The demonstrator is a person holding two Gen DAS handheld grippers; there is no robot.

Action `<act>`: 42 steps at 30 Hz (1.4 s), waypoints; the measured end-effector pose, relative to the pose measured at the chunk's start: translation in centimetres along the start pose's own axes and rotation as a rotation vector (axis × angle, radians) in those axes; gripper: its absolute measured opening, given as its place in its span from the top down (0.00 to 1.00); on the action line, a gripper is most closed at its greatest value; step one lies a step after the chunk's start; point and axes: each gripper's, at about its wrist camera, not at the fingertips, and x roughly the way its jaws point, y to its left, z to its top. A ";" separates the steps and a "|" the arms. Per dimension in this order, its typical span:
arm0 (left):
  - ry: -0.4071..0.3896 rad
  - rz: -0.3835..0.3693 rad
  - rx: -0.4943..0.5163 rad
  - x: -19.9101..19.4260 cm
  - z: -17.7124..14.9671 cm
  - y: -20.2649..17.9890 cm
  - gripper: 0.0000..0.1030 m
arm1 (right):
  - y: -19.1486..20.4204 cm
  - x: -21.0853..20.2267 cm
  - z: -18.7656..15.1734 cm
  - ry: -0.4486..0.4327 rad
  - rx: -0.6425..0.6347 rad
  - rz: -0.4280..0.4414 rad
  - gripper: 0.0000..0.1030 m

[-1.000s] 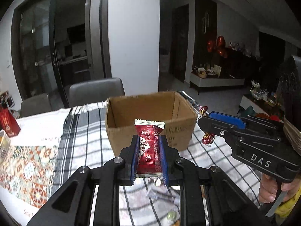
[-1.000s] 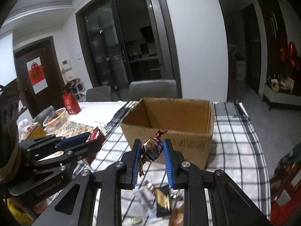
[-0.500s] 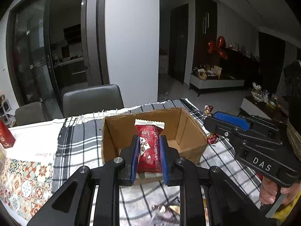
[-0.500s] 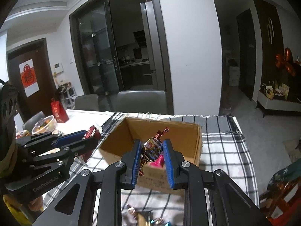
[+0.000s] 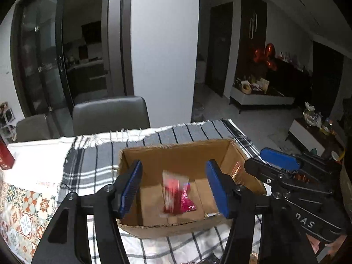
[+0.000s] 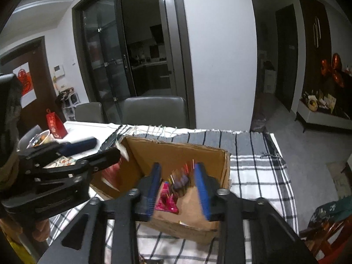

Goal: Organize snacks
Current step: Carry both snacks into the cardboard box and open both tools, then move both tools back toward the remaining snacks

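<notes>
The left hand-held gripper (image 5: 173,189) hovers over the cardboard box (image 5: 176,154) with its blue-padded jaws spread wide apart and nothing between them; a red snack packet (image 5: 173,194), blurred, sits in the gap below the jaws and inside the box, beside a pink wrapper (image 5: 187,200) lying on the box floor; whether the red packet touches the floor cannot be told. The right hand-held gripper (image 6: 179,189) is likewise over the box, its jaws apart; a wrapped candy (image 6: 181,177), smeared by motion, shows between the pads without being pinched, above the pink wrapper (image 6: 166,198) on the bottom of the box (image 6: 176,154). In the left view the right hand-held gripper (image 5: 279,165) reaches in from the right, level with the box's right wall; in the right view the left hand-held gripper (image 6: 92,151) comes in from the left at the box's left rim. The box stands open on a grey and white checked cloth (image 5: 92,165) spread on the counter; a red gift box (image 6: 55,125) stands at the far left, near a bowl (image 6: 38,139); two grey chairs (image 5: 110,114) stand behind.
</notes>
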 end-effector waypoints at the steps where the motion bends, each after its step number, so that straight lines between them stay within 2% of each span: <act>1: -0.002 0.005 0.001 -0.2 -0.1 0.1 0.42 | -0.1 0.0 -0.1 0.001 0.000 -0.002 0.65; 12: -0.032 0.039 0.076 -4.7 -2.2 -1.6 0.42 | 0.0 -4.1 -2.0 -0.025 0.023 0.035 0.64; 22: -0.071 0.023 0.124 -9.2 -5.5 -3.1 0.42 | 0.9 -8.9 -5.2 -0.058 0.016 0.053 0.64; 24: -0.072 0.019 0.130 -9.9 -6.1 -3.5 0.42 | 1.1 -9.6 -6.0 -0.060 0.012 0.052 0.51; 35: -0.051 -0.014 0.159 -12.5 -10.5 -5.2 0.42 | 2.2 -12.0 -10.3 -0.018 -0.011 0.090 0.51; 38: -0.036 -0.031 0.169 -13.0 -11.8 -5.7 0.42 | 2.3 -12.1 -11.6 0.003 -0.016 0.098 0.45; 42: -0.009 -0.040 0.179 -13.1 -13.4 -6.2 0.42 | 2.2 -12.3 -13.2 0.026 -0.006 0.103 0.44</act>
